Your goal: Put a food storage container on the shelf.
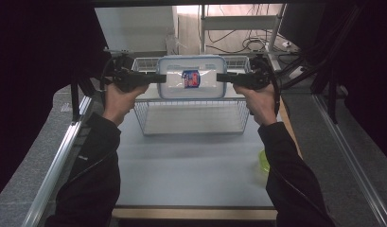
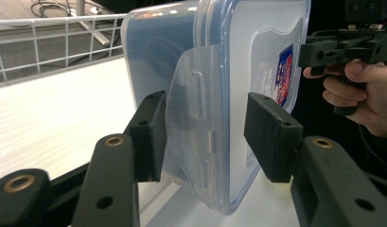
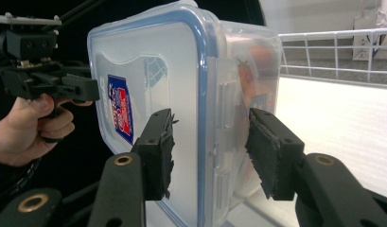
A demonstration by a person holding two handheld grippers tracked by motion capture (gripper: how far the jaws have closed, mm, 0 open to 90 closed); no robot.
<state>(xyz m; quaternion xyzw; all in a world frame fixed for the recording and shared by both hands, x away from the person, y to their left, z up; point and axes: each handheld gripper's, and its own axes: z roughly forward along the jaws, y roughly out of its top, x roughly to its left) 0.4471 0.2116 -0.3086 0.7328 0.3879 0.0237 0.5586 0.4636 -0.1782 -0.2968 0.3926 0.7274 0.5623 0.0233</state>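
Grey table up front, wire basket at the back, and we've got the box held up above it. Left gripper and right gripper each straddle 1 end latch, jaws partly open; can't tell if the pads actually touch.

The surface lies bare before the wire basket; a green bowl sits at its right edge, and the container spans the basket between both tongs
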